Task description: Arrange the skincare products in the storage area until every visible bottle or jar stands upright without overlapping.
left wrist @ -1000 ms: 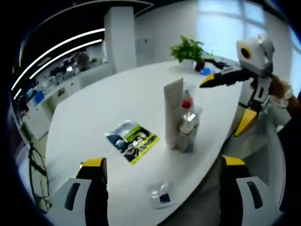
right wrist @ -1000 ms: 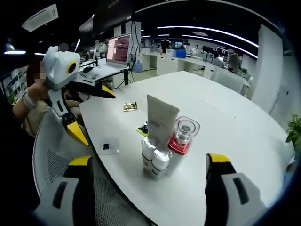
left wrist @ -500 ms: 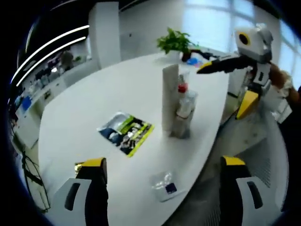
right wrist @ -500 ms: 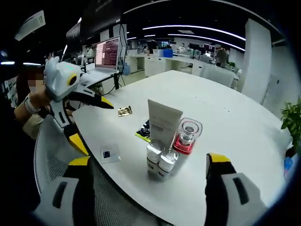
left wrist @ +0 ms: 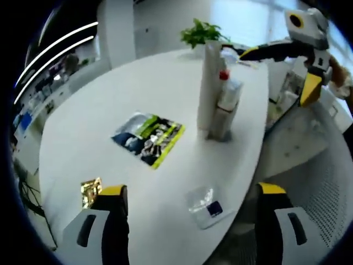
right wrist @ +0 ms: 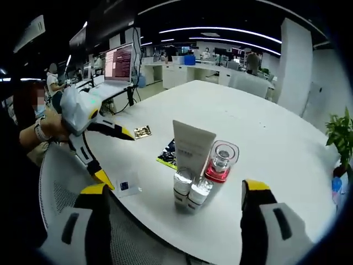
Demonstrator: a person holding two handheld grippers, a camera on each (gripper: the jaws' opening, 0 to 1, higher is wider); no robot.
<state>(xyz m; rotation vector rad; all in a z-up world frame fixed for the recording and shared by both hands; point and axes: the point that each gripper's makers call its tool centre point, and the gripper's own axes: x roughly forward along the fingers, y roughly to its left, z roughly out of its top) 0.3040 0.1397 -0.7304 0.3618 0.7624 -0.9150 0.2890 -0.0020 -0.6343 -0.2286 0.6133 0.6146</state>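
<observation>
Four skincare items, a tube [right wrist: 191,149], a jar [right wrist: 219,160] and two small bottles [right wrist: 190,191], already stand upright, bunched mid-table [right wrist: 265,132], so nothing looks tipped. Both the left gripper [left wrist: 190,221] and right gripper [right wrist: 174,221] hang back wide open, empty, probably just checking the result.

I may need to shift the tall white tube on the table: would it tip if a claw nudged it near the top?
Probably. The white tube stands tall on a narrow end, so a high nudge would likely topple it. The small bottles and red-based jar crowd it, so they might fall too. Pushing low seems safer.
</observation>
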